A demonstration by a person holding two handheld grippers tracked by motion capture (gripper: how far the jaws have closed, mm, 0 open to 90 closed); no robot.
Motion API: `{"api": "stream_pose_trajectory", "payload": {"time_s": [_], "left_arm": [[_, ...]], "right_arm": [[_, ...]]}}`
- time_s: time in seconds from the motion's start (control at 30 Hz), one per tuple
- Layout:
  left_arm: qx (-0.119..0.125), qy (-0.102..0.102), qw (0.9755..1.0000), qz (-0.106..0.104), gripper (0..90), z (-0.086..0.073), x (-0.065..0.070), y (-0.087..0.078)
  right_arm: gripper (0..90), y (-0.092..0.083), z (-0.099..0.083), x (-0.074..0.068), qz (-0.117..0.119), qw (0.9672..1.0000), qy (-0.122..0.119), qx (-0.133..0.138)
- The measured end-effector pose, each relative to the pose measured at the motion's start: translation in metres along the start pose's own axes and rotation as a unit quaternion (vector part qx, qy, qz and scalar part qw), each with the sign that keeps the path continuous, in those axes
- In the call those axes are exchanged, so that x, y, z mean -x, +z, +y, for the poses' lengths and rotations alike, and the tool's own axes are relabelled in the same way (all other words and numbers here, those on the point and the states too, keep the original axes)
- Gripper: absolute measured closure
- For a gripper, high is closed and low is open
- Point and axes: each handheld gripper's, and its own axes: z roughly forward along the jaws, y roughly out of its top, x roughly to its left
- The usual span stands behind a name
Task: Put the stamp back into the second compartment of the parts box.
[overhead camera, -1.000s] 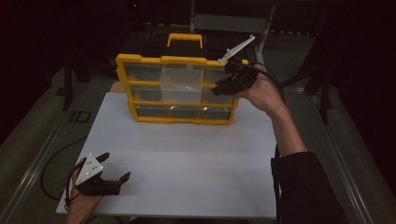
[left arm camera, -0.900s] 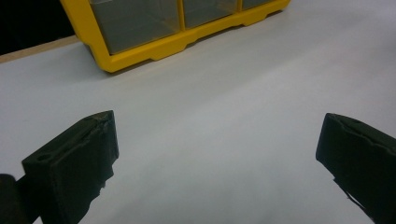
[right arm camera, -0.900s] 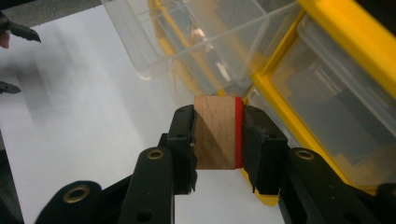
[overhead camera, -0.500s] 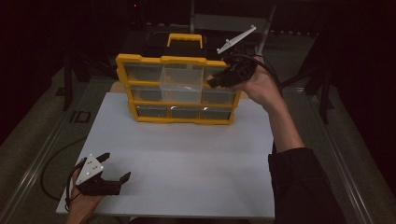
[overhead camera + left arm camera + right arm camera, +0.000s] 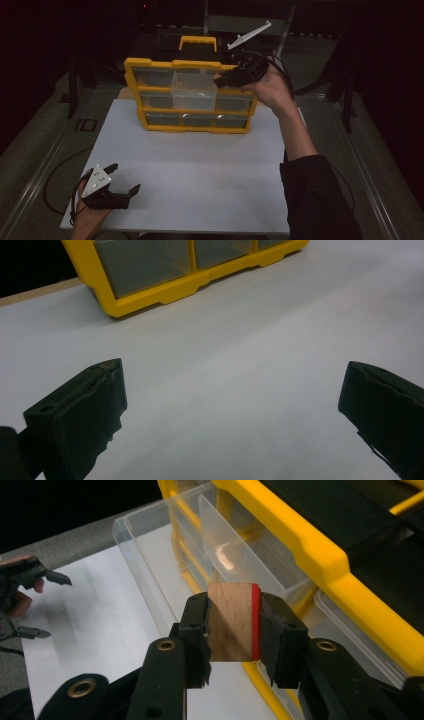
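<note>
A small wooden block (image 5: 234,621) with one red face is pinched between the jaws of the right hand-held gripper (image 5: 234,630), which press on its two opposite sides. The block hangs just above the open clear drawer (image 5: 200,545) that is pulled out of the top row of the yellow drawer cabinet (image 5: 305,550); it does not touch the drawer.

In the high view the right hand-held gripper (image 5: 225,79) is held up at the cabinet's (image 5: 150,64) top right corner, with the jaws pointing left toward the pulled-out drawer (image 5: 194,92). The right forearm reaches far forward over the white counter (image 5: 200,165), its dark sleeve near the bottom edge, the wrist bent and the hand wrapped around the gripper's body. The block itself is too small to make out from up there.

The left hand-held gripper (image 5: 122,181) rests low at the near left corner of the counter, well apart from the cabinet, jaws spread and holding nothing. The left gripper view shows the two black jaws wide apart over the bare counter (image 5: 240,370), with the cabinet's bottom row of drawers (image 5: 150,265) at the far edge.

The right gripper view gives the block's wood grain and red edge, a divider inside the drawer, and the left hand with its gripper farther off.
</note>
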Motion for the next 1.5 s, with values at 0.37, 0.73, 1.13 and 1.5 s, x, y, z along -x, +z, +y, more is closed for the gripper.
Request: {"api": "stream_pose_trajectory", "payload": {"time_s": [0.37,0.73,1.13,1.5], "left_arm": [[0.000,0.000,1.0000,0.001,0.0,0.000,0.000,-0.001],[0.002,-0.001,1.0000,0.001,0.0,0.000,0.000,-0.001],[0.002,-0.001,1.0000,0.000,0.0,0.000,0.000,-0.001],[0.002,-0.002,1.0000,-0.001,0.0,-0.001,0.000,-0.001]], "right_arm": [[65.6,0.009,0.007,-0.008,0.004,0.9999,0.008,0.014],[65.5,0.024,0.012,-0.014,0.005,0.9998,0.009,0.015],[65.1,0.038,0.016,-0.019,-0.003,1.0000,0.007,0.002],[54.0,0.040,0.016,-0.018,-0.003,0.9999,0.016,0.006]]}}
